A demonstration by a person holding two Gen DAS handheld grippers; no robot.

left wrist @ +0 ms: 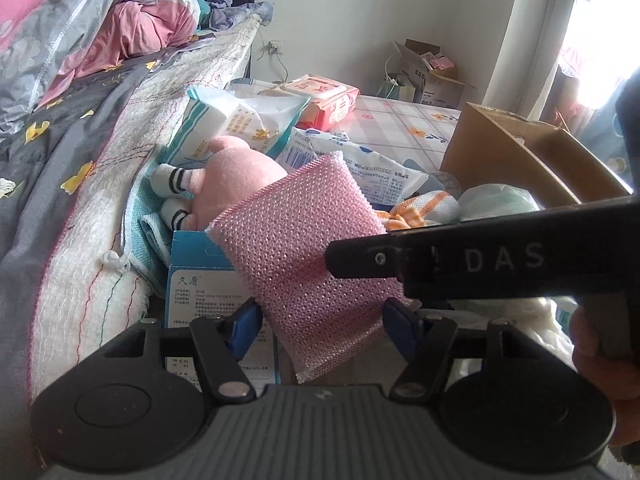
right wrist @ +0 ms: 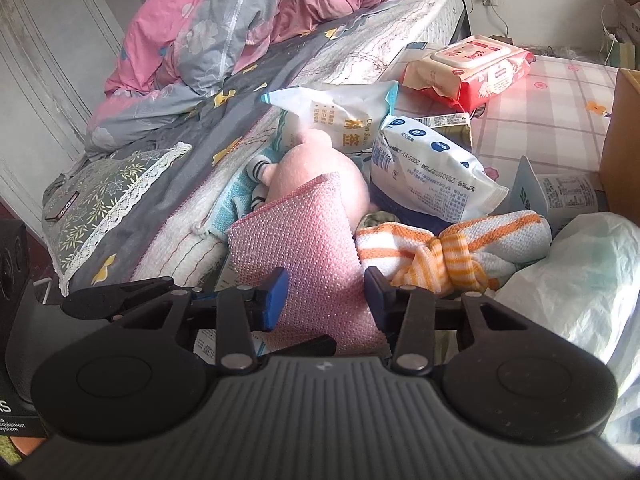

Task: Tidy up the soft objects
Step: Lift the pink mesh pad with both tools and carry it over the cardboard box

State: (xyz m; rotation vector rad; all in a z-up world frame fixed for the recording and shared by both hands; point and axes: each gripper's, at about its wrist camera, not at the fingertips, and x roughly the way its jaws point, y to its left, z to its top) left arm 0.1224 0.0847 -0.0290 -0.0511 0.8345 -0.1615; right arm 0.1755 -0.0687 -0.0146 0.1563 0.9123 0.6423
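A pink mesh sponge leans on a blue and white box, in front of a pink plush toy. My left gripper is open, its blue pads on either side of the sponge's lower part, apart from it. My right gripper is open around the same sponge from above. The right gripper's body crosses the left wrist view. An orange-striped knotted cloth lies right of the sponge, and the plush shows behind it.
Tissue packs, a white wipes bag and a red wipes pack lie on the checked mattress. A cardboard box stands at right. A bed with a quilt rises at left. A white plastic bag sits at right.
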